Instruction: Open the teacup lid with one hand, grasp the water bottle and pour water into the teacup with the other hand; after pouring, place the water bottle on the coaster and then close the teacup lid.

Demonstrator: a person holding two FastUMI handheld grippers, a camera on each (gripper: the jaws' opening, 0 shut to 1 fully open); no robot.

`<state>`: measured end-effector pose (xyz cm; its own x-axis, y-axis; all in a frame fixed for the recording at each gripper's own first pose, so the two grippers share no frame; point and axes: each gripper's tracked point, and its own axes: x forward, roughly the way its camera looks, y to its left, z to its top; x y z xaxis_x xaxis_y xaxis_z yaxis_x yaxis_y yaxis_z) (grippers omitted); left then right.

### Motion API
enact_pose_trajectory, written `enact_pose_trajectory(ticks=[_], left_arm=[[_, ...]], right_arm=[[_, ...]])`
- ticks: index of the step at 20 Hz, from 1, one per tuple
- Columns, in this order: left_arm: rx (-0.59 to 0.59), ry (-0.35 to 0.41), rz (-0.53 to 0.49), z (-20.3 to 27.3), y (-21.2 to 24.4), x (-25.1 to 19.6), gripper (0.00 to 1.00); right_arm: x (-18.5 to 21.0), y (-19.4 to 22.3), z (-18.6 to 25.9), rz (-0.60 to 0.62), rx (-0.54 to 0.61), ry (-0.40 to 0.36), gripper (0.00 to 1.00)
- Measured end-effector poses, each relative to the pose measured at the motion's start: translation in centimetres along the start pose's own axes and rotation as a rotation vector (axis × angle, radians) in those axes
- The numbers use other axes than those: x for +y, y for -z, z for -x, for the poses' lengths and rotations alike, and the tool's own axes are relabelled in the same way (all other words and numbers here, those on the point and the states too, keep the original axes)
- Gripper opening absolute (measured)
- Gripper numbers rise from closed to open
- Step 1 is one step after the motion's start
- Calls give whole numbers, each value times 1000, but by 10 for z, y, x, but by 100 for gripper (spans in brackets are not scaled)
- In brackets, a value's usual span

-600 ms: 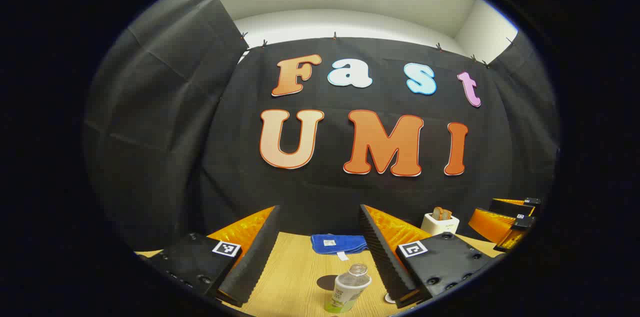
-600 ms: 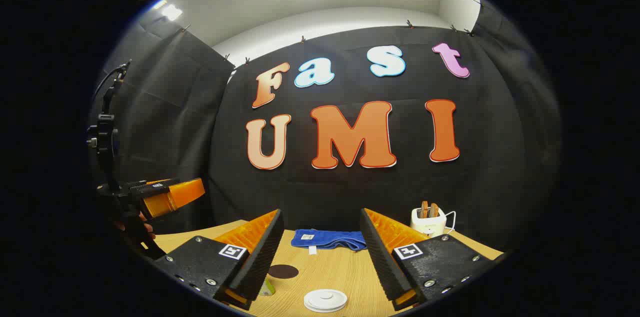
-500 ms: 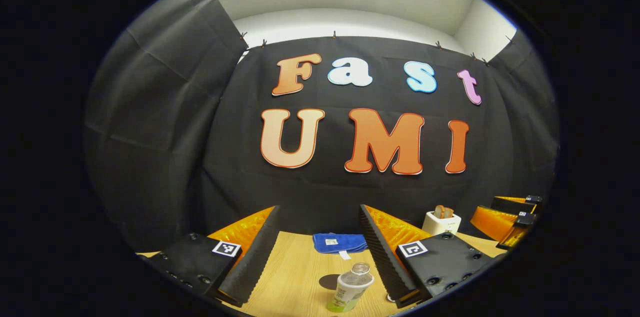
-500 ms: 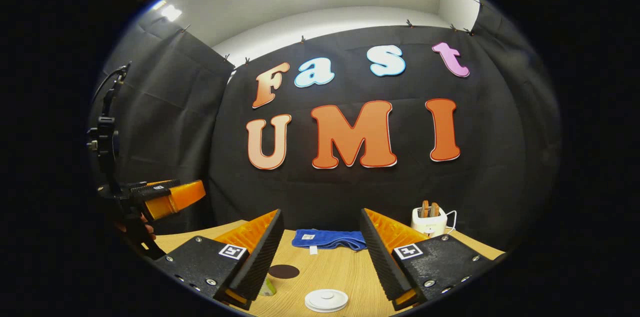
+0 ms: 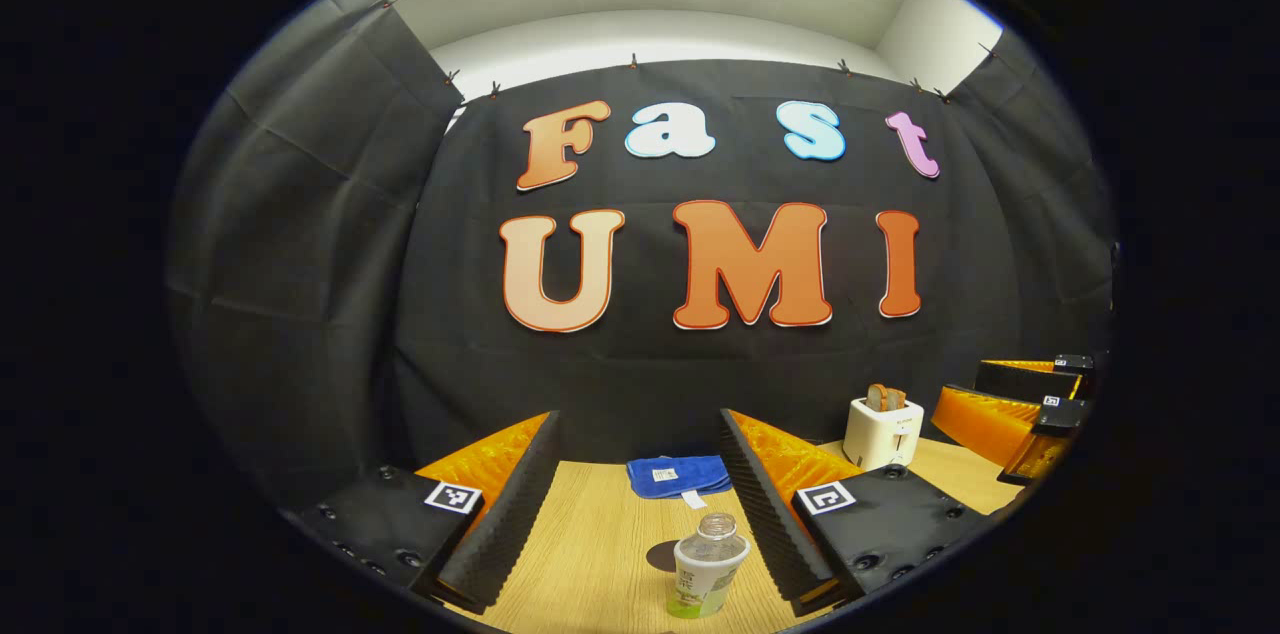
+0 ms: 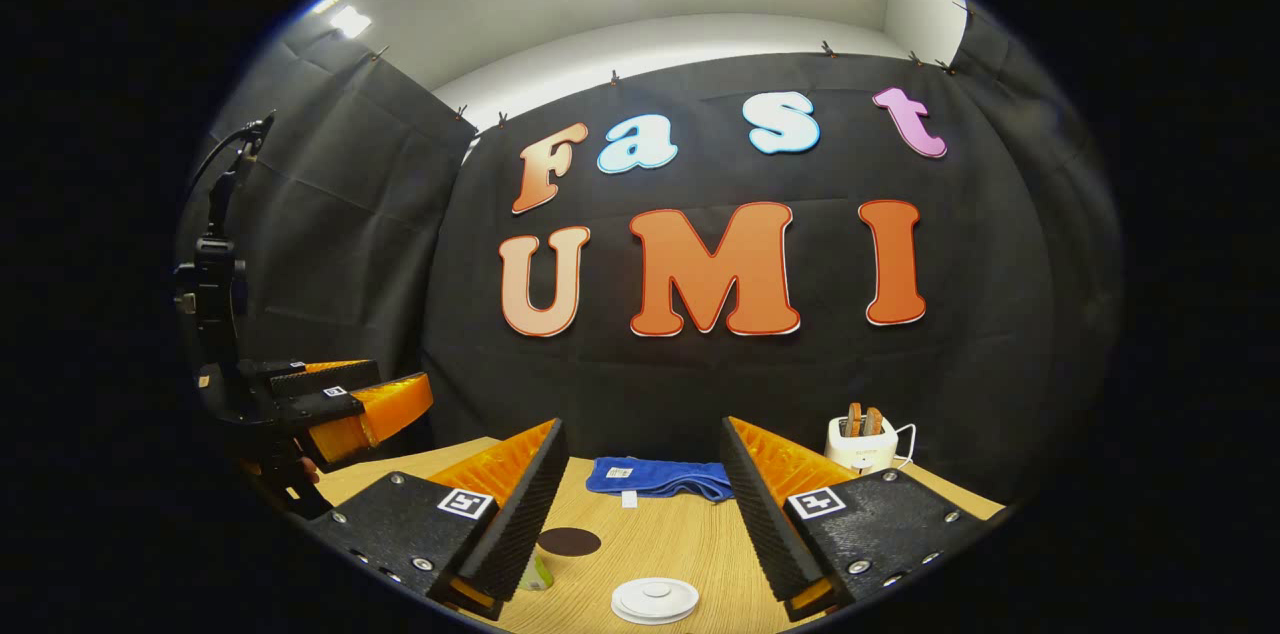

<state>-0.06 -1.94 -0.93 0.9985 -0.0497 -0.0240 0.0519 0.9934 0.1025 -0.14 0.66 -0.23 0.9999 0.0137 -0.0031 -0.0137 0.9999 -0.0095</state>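
I had lowered my wide-open left claw (image 5: 635, 474) nearer the water bottle (image 5: 708, 566) while my right claw (image 6: 640, 479), also apart, hovered above the teacup lid (image 6: 655, 600), both grasps pending.

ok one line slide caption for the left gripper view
Open left gripper faces an uncapped water bottle on the wooden table.

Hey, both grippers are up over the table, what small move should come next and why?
Probably lower the right gripper toward the white lid. Its jaws stand open and empty, with the lid on the table just below and between them. The lid has to come off before the bottle, standing uncapped under the open left gripper, can pour.
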Motion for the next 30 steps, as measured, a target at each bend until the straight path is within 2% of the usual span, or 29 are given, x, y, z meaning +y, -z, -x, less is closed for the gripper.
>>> enact_pose_trajectory(ticks=[7,12,17,21,23,24,27,30], left_arm=[[-11,12,-4,3,-3,-2,99],[6,17,-5,4,5,1,99],[32,36,-62,9,32,3,99],[54,72,-59,15,53,1,99],[23,110,-63,21,59,-4,99],[5,103,-79,25,62,1,99],[-7,120,-121,30,79,1,100],[-12,166,-112,34,93,-10,99]], right_arm=[[0,2,0,5,6,-5,91],[-1,19,-2,20,39,-1,91],[-4,55,-4,46,105,-7,92],[-1,85,-4,25,169,-35,92],[-3,98,-5,37,180,-43,92],[-2,108,-8,40,189,-52,92],[1,145,-12,50,272,-59,92],[2,178,-15,106,337,-54,92]])
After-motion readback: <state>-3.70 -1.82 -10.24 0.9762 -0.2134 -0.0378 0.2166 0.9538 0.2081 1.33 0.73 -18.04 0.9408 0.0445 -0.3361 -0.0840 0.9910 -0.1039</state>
